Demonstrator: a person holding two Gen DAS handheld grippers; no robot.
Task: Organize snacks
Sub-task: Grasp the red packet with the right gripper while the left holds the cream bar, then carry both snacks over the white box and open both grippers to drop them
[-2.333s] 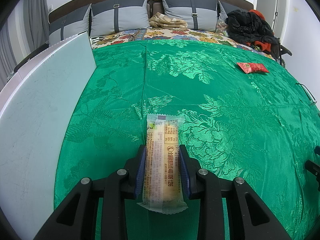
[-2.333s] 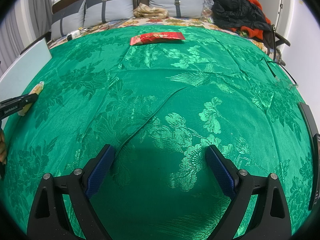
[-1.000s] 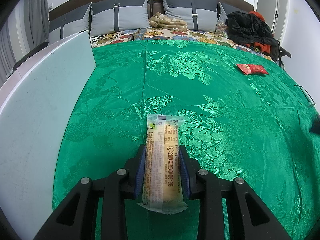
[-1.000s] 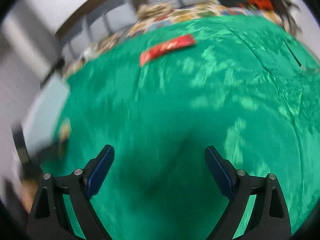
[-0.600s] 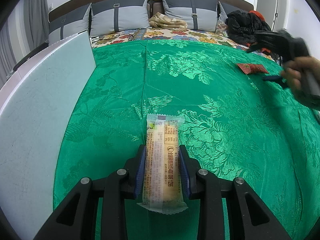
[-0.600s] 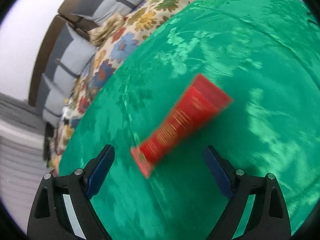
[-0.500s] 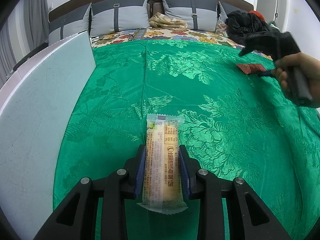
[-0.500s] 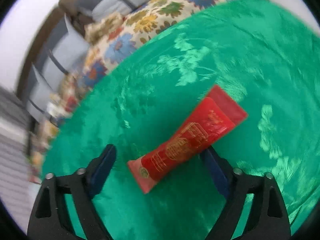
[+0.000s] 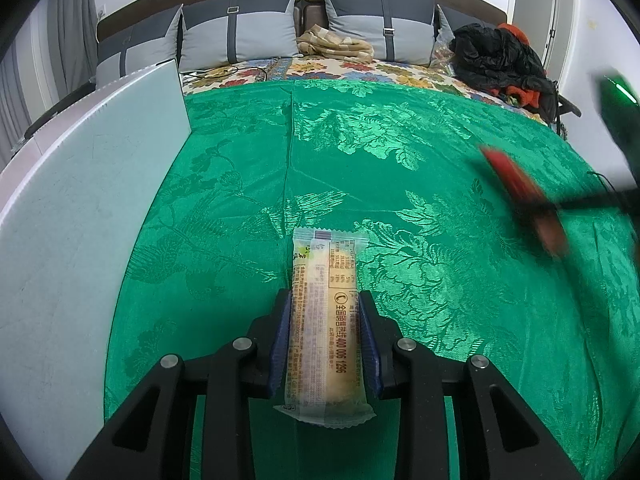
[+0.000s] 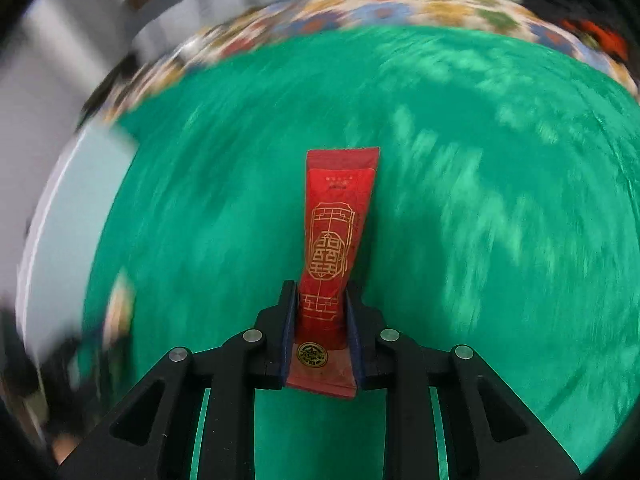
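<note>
My left gripper (image 9: 323,300) is shut on a clear-wrapped yellow cake bar (image 9: 325,320) and holds it low over the green bedspread (image 9: 400,168). My right gripper (image 10: 321,292) is shut on a long red snack packet (image 10: 334,240) with gold print, lifted above the bedspread (image 10: 500,220). The right wrist view is motion-blurred. In the left wrist view the red packet (image 9: 524,204) shows blurred at the right, with the right gripper's dark fingers beside it.
A pale flat board (image 9: 80,208) lies along the bed's left side. Grey pillows (image 9: 236,36), a beige cloth (image 9: 332,46) and a black and orange jacket (image 9: 500,60) lie at the headboard. A thin black cable (image 9: 604,182) lies at the right.
My right gripper reached the red packet, closed on it and lifted it, and it is swinging left toward my left gripper. My left gripper has stayed still with the cake bar.
</note>
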